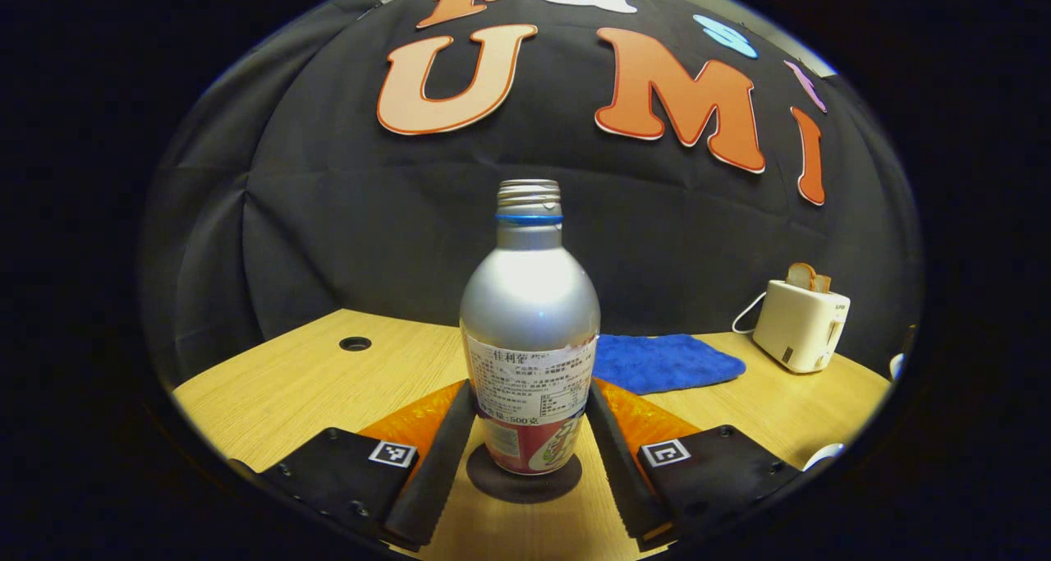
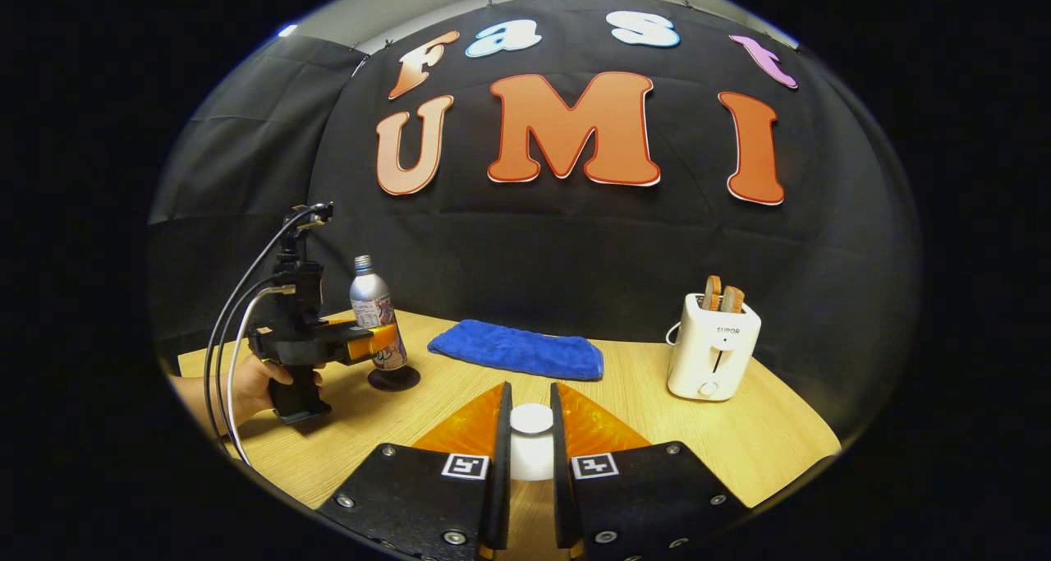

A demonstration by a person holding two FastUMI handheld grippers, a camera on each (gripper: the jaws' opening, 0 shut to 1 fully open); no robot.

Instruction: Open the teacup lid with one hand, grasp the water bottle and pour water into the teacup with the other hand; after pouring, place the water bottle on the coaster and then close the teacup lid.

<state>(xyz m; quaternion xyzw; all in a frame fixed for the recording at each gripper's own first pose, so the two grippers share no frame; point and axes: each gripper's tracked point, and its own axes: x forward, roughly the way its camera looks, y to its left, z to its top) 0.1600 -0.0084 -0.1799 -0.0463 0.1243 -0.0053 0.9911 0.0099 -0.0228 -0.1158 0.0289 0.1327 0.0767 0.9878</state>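
Two views, left hand-held gripper (image 1: 530,446) clamped on water bottle (image 1: 530,331) atop coaster (image 1: 524,477), right hand-held gripper (image 2: 530,442) clamped on teacup lid (image 2: 532,418).

Towel (image 2: 517,349) & toaster (image 2: 713,346) block rear; table (image 2: 657,405) front free.

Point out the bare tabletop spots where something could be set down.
Bare wood lies between the blue towel and the toaster, and in front of the towel up to the right claw on the white teacup lid. Crowded: the left claw around the water bottle on its coaster.
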